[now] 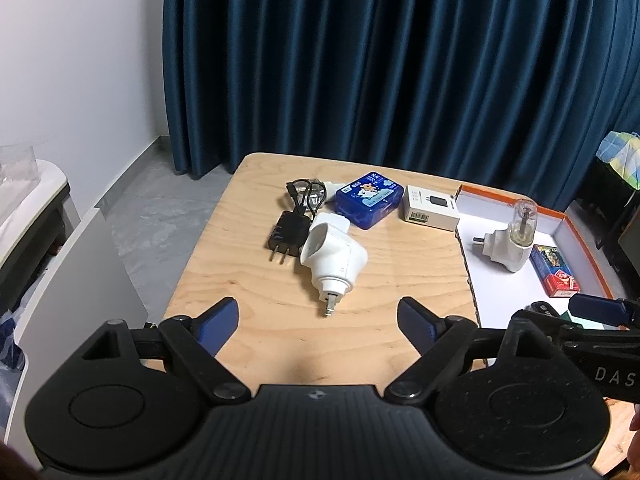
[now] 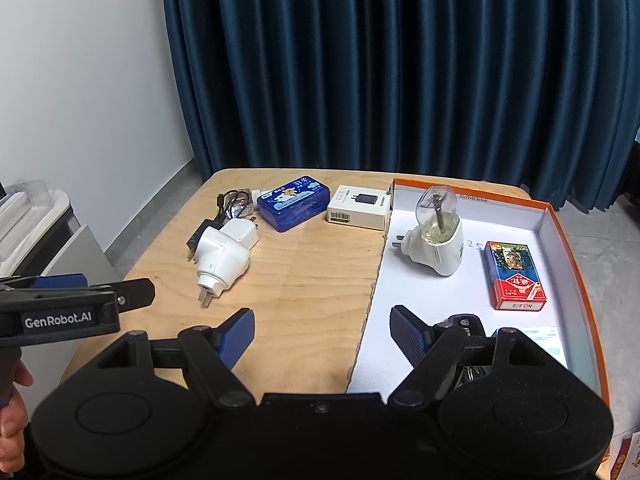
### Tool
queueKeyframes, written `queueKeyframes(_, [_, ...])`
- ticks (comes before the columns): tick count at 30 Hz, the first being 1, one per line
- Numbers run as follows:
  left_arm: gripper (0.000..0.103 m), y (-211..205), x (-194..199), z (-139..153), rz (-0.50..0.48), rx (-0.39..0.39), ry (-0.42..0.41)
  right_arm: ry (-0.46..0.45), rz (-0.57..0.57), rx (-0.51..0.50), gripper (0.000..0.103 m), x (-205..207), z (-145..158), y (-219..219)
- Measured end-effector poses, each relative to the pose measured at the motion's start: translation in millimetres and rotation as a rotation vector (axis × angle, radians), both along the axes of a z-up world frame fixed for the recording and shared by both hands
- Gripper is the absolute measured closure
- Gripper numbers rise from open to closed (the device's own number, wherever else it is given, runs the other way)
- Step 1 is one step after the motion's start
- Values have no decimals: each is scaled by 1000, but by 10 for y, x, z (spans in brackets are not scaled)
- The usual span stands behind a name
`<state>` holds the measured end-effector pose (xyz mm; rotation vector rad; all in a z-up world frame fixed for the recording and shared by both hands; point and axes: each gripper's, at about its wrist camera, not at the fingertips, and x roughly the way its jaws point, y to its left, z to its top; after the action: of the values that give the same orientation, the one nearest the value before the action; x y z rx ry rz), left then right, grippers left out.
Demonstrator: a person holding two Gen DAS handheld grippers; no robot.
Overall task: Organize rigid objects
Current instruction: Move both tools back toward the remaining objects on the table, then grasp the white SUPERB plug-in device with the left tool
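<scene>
A white plug adapter (image 1: 334,256) (image 2: 222,258) lies on the wooden table (image 1: 248,280), prongs toward me. My left gripper (image 1: 318,322) hovers open just in front of it, nothing between its fingers. Beside the adapter lie a black charger with cable (image 1: 288,232), a blue tin (image 1: 368,199) (image 2: 294,204) and a small white charger box (image 1: 432,203) (image 2: 358,206). A shallow orange-rimmed box (image 2: 576,256) on the right holds a white plug-in night light (image 2: 438,236), a card pack (image 2: 512,276) and a dark item. My right gripper (image 2: 322,334) stands open over that box's left wall.
A dark blue curtain (image 2: 360,68) hangs behind the table. A white cabinet (image 1: 60,280) stands at the left, close to the table edge. A hand (image 2: 12,412) holds the left gripper's handle at the left edge of the right wrist view.
</scene>
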<state>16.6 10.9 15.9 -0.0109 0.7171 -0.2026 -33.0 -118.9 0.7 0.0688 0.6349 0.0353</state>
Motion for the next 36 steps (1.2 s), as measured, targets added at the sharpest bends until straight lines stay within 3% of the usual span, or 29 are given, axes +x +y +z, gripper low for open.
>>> queueKeyframes(20, [4, -266, 939, -612, 10, -89, 74, 45, -34, 17, 15, 579, -258, -176])
queueKeyframes(25, [5, -337, 1156, -769, 13, -79, 80, 49, -34, 24, 15, 765, -315, -204])
queueKeyframes(28, [10, -371, 1177, -799, 13, -43, 38, 44, -29, 26, 15, 841, -339, -188])
queueKeyframes(29, [25, -366, 1172, -795, 10, -42, 23, 43, -30, 29, 15, 860, -341, -188])
queueKeyframes(30, [32, -362, 1160, -790, -5, -48, 12, 41, -31, 31, 15, 881, -346, -186])
queueKeyframes(36, [33, -331, 1001, -681, -5, -48, -15, 23, -19, 31, 15, 949, -350, -148])
